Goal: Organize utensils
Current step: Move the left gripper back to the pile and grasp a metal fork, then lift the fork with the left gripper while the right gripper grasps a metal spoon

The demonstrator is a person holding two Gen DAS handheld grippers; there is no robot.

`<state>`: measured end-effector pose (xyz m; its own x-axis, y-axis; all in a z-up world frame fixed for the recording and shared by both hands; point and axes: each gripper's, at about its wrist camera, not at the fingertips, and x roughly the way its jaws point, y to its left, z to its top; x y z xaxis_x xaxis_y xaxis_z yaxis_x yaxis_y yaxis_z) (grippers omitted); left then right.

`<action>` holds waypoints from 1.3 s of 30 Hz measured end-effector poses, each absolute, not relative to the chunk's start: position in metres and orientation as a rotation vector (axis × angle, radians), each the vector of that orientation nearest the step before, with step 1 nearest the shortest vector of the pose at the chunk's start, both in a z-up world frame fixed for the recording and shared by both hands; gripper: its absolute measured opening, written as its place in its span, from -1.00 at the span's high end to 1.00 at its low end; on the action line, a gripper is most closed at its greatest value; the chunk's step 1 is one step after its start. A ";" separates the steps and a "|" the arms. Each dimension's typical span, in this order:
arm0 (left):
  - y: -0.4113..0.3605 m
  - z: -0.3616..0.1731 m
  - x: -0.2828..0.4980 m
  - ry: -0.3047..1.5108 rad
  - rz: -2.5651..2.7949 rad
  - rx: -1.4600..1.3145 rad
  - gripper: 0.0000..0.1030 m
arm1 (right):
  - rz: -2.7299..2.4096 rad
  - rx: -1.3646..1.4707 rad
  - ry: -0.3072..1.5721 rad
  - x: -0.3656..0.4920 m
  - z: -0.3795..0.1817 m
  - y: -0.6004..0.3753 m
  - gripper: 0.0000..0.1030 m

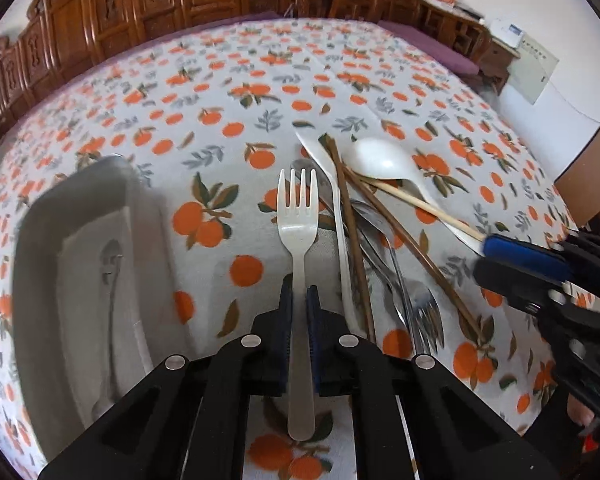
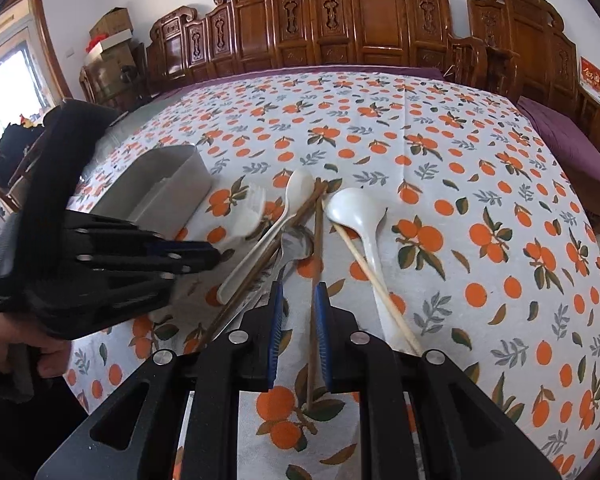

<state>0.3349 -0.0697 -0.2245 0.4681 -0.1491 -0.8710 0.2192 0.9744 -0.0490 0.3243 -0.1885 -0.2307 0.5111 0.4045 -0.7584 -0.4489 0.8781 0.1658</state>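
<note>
The table (image 1: 260, 60), covered by an orange-print cloth (image 2: 480, 200), fills both views. The grey tray (image 1: 32, 248) sits at 9 o'clock in the left wrist view and holds a metal spoon (image 1: 110, 264) in one inner compartment. In the right wrist view the tray (image 2: 156, 184) lies at 10 o'clock. The left gripper (image 1: 299, 300) has its jaws closed on the handle of the white fork (image 1: 299, 220), tines pointing to 12 o'clock, held above the cloth. The right gripper (image 2: 299, 300) has its jaws partly open, astride a dark chopstick (image 2: 318, 248); whether the pads touch it cannot be determined. The utensil pile lies at 2 o'clock from the fork in the left wrist view: a large white spoon (image 1: 380, 158), a slim white spoon (image 1: 332, 184), a pale chopstick (image 1: 420, 202), a second dark chopstick (image 1: 412, 248), a metal fork (image 1: 426, 312). A further metal spoon (image 2: 296, 244) lies under the chopsticks in the right wrist view.
</note>
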 end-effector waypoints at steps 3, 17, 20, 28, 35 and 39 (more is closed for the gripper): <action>-0.065 -0.214 0.324 1.020 -0.232 0.075 0.88 | 0.504 -0.053 0.911 0.326 -0.235 -0.180 0.65; -0.045 -0.175 0.303 0.903 -0.290 0.031 0.88 | 0.410 0.044 1.036 0.360 -0.256 -0.148 0.65; -0.041 -0.170 0.299 0.891 -0.296 0.028 0.88 | 0.381 0.060 1.056 0.366 -0.261 -0.147 0.65; -0.032 -0.158 0.290 0.859 -0.304 0.011 0.88 | 0.356 0.051 1.057 0.367 -0.257 -0.147 0.90; -0.022 -0.149 0.283 0.839 -0.294 -0.001 0.88 | 0.354 0.013 1.024 0.360 -0.243 -0.148 0.91; -0.013 -0.140 0.278 0.820 -0.277 -0.002 0.88 | 0.372 -0.009 0.994 0.351 -0.231 -0.149 0.91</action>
<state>0.2777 -0.0128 -0.1404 0.6482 -0.2441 -0.7213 0.2426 0.9641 -0.1083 0.3509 -0.1485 -0.2311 0.4875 0.3017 -0.8193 -0.3096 0.9372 0.1609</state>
